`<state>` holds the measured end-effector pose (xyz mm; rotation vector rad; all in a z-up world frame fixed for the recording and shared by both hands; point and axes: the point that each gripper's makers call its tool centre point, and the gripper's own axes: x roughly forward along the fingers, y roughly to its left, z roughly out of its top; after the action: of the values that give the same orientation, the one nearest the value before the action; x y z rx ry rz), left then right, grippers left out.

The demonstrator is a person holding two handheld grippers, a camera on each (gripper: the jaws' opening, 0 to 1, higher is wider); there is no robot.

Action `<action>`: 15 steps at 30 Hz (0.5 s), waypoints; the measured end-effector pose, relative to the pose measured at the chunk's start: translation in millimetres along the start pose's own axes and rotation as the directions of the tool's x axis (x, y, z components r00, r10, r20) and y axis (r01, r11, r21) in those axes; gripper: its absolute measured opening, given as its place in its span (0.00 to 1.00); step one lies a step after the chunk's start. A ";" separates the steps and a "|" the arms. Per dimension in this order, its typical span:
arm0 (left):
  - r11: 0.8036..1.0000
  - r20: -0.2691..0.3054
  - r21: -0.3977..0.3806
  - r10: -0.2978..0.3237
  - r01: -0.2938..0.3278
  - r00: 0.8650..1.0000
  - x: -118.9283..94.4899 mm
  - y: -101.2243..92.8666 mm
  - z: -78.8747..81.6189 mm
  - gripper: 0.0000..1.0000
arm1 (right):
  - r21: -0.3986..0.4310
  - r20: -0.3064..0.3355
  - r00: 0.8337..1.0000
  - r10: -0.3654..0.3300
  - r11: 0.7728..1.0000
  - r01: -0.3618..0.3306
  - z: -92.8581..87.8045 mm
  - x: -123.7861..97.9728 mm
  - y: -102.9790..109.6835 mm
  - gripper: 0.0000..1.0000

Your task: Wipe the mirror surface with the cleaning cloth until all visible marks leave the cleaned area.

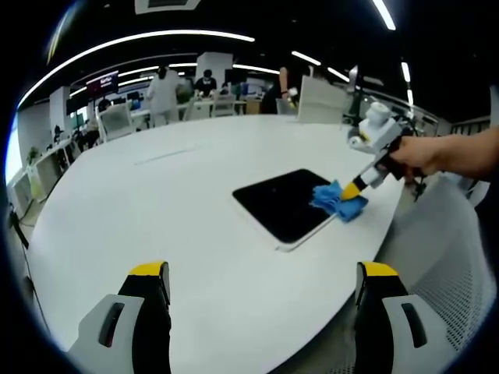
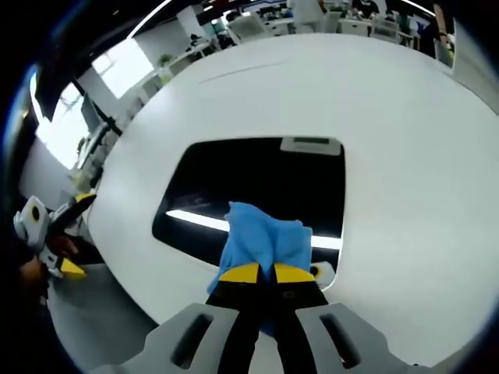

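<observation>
The mirror (image 1: 282, 204) lies flat on the white worktop (image 1: 156, 202), near its edge. The right tongs (image 2: 263, 272) are clamped on the blue cleaning cloth (image 2: 263, 241), pressing it on the mirror's near edge beside a reflected strip of light. The left tongs (image 1: 261, 280) hang gaping above the worktop, holding nothing, well apart from the mirror.

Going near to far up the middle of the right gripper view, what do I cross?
Right gripper, shut on the blue cloth → dark mirror, with a bright light strip reflected across it → small label plate at the mirror's far edge → bare white table → office chairs and desks beyond.
</observation>
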<state>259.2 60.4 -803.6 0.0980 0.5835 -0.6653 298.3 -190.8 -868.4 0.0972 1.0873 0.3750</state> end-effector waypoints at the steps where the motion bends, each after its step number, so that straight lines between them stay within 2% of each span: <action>1: 1.000 0.001 -0.001 0.001 -0.001 1.000 0.1 0.3 0.1 0.99 | -0.002 -0.003 1.000 -0.004 1.000 0.004 -0.2 -0.5 -1.2 0.00; 15: 1.000 -0.004 -0.002 0.001 -0.001 1.000 0.4 0.4 -0.8 0.99 | 0.037 0.005 1.000 -0.009 0.999 0.009 -1.0 -4.6 -9.6 0.00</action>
<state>259.3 60.7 -804.5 0.0981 0.5874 -0.6636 298.0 -201.4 -867.4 0.1258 1.0889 0.3465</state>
